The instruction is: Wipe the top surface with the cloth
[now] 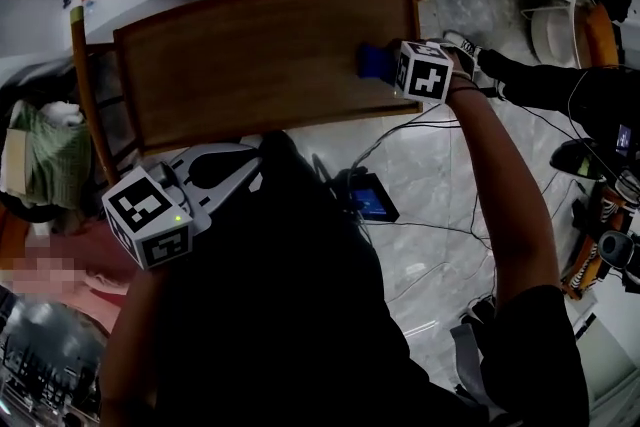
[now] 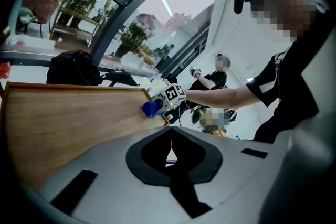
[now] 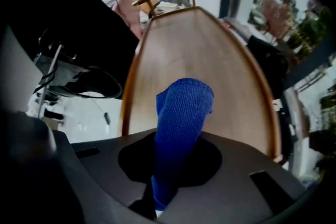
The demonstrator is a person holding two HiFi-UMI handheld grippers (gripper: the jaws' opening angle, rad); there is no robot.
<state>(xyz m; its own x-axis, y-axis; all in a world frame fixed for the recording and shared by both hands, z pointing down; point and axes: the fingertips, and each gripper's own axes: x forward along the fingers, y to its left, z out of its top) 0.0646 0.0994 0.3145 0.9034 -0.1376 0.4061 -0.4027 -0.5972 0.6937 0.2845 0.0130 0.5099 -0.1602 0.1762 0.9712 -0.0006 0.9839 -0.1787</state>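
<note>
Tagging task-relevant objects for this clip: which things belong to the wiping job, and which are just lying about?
In the job: blue cloth, right gripper clamped on it, wooden top.
Idle or lying about: left gripper, shut and empty; black bag; blue-screened device on the floor; green fabric.

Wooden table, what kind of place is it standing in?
Probably an indoor work or test space, not a home. The table stands on a shiny stone-look floor strewn with cables, beside big windows with plants beyond them.
</note>
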